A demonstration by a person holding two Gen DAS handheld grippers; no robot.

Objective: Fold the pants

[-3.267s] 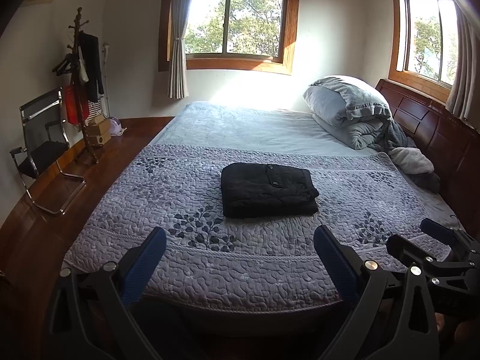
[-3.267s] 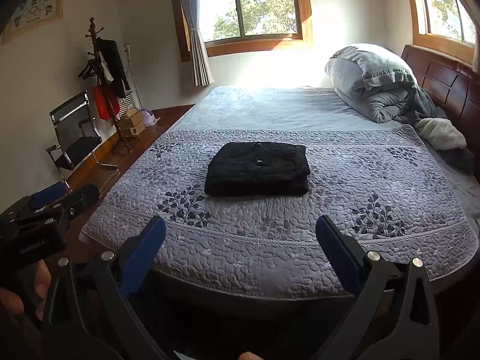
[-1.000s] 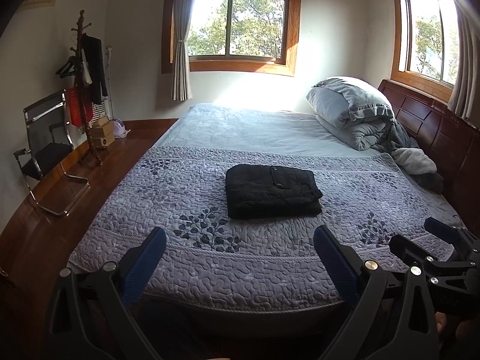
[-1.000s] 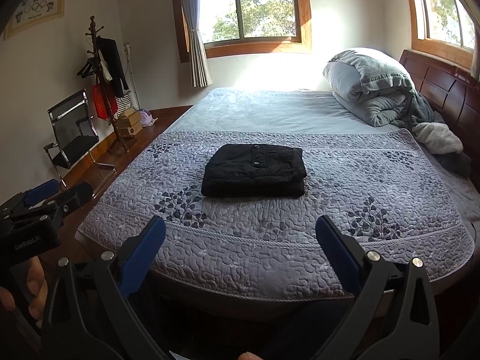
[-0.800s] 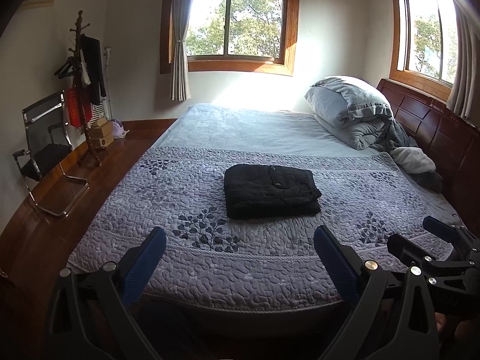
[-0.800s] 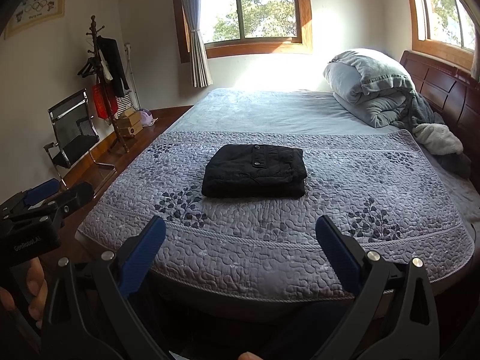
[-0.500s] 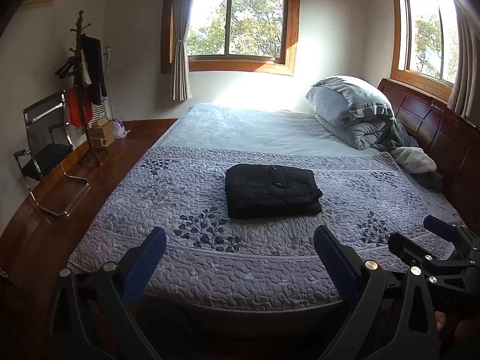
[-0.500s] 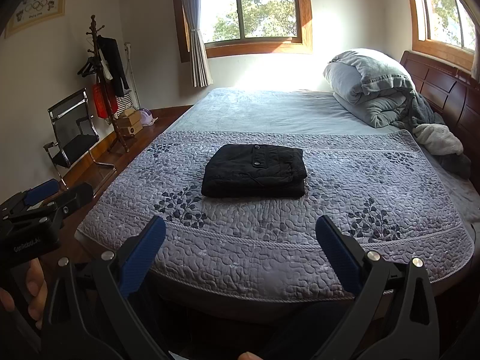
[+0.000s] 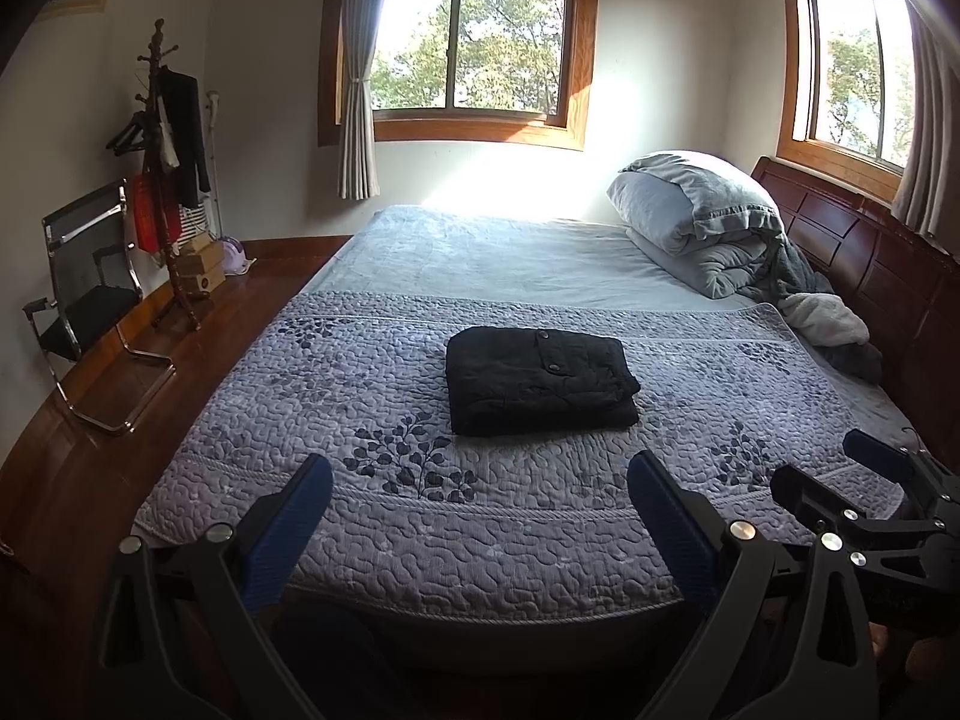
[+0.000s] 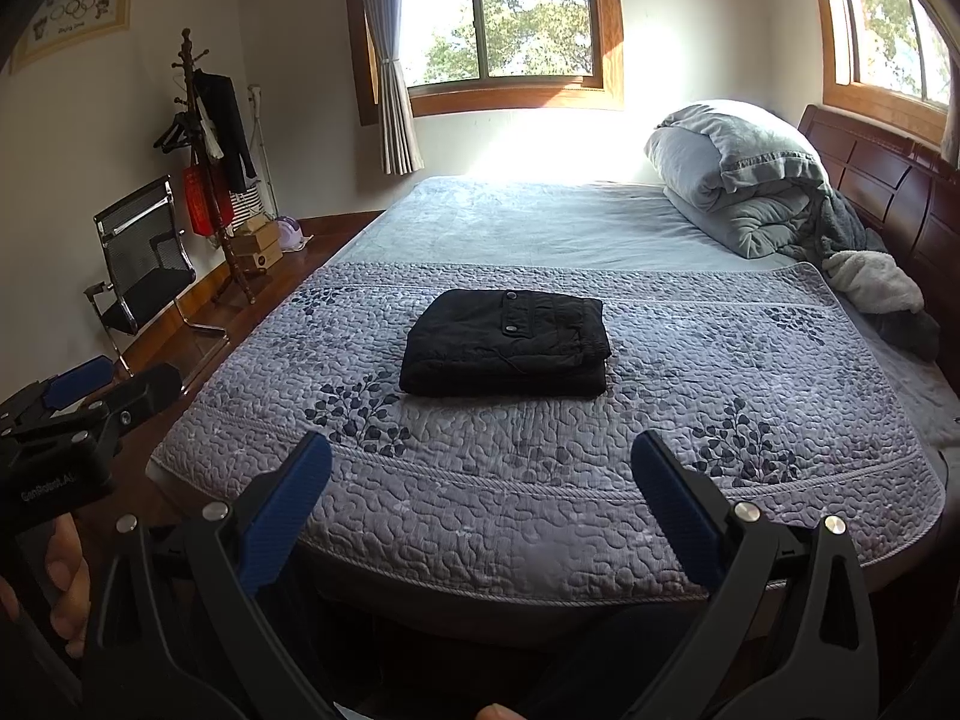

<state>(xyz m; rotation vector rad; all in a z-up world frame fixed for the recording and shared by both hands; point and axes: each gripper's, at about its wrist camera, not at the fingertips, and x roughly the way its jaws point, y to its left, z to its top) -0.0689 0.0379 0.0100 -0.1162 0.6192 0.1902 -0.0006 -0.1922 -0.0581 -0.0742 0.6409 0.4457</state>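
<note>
My left gripper (image 9: 480, 498): black frame, blue finger pads, silver screws.
My right gripper (image 10: 480, 480): same black frame, blue pads, silver screws.

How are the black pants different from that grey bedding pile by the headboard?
The black pants are folded into a flat, neat rectangle; the grey bedding pile is bulky and loosely heaped. The pants lie mid-bed on the patterned quilt; the bedding sits against the headboard on the plain sheet. Both rest on the bed, untouched by either tongs.
</note>
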